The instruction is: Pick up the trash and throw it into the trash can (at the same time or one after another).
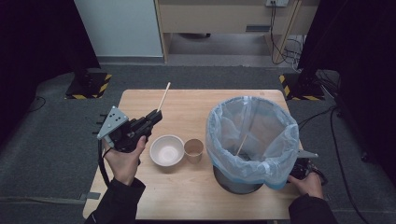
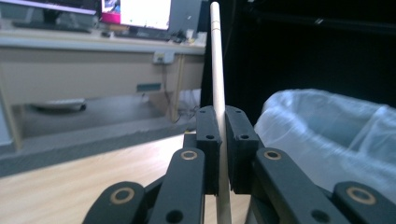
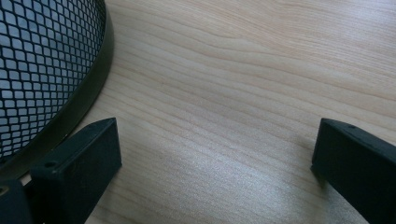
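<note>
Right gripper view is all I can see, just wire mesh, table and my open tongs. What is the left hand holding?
Observer: The left tongs are shut on a thin wooden stick, held up off the table.
Operator: Is anything inside the bin?
Observer: Yes, the bin has a pale blue bag in it, and a second stick leans inside.
Operator: What lies between the left hand and the bin?
Observer: A white bowl and a paper cup stand side by side on the table.
</note>
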Action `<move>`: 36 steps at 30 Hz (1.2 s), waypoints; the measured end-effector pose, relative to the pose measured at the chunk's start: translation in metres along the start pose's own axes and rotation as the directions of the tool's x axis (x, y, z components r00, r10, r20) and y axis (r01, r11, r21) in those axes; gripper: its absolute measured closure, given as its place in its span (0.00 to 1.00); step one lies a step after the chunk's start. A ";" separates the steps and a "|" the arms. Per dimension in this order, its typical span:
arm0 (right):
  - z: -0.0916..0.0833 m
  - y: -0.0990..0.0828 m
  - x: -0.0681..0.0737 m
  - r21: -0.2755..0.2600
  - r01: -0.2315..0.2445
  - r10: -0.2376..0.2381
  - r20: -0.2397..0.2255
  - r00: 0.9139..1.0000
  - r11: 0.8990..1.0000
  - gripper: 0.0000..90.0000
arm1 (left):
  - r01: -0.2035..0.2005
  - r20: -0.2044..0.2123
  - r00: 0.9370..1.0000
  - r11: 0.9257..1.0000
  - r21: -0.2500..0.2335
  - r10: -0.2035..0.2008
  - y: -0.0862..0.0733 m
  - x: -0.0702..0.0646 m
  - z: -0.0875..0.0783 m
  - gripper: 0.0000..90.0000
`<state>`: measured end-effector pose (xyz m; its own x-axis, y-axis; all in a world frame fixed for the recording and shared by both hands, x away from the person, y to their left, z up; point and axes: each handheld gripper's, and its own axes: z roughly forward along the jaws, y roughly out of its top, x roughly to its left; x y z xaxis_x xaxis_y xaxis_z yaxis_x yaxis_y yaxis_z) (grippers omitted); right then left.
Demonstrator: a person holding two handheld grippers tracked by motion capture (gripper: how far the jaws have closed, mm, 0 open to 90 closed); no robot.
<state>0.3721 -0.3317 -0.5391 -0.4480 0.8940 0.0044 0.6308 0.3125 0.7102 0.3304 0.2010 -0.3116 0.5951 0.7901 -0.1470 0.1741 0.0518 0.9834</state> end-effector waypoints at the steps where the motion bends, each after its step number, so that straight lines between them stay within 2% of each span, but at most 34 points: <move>1: 0.000 0.000 0.000 0.000 0.000 0.000 0.000 1.000 1.000 0.02 | -0.005 0.018 1.000 1.000 -0.018 0.005 0.006 -0.006 0.002 0.94; 10: 0.000 0.000 0.000 0.000 0.000 0.000 0.000 1.000 1.000 0.02 | -0.034 0.075 0.996 0.996 -0.078 0.040 0.032 -0.030 0.014 0.94; 15: 0.000 0.000 0.000 0.000 0.000 0.000 0.000 1.000 1.000 0.02 | -0.056 0.113 0.991 0.992 -0.112 0.068 0.046 -0.047 0.020 0.94; 26: 0.000 0.000 0.000 0.000 0.000 0.000 0.000 1.000 1.000 0.02 | -0.057 0.174 0.981 0.988 -0.145 0.083 0.057 -0.070 0.037 0.94; 28: 0.000 0.000 0.000 0.000 0.000 0.000 0.000 1.000 1.000 0.02 | -0.059 0.191 0.978 0.987 -0.150 0.087 0.060 -0.076 0.042 0.94; 36: 0.000 0.000 0.000 0.000 -0.001 0.001 0.000 1.000 1.000 0.02 | -0.055 0.224 0.970 0.985 -0.161 0.091 0.063 -0.088 0.054 0.94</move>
<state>0.3721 -0.3317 -0.5391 -0.4476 0.8942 0.0049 0.6309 0.3119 0.7104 0.3312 0.1013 -0.2420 0.7693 0.6343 -0.0770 0.0124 0.1056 0.9943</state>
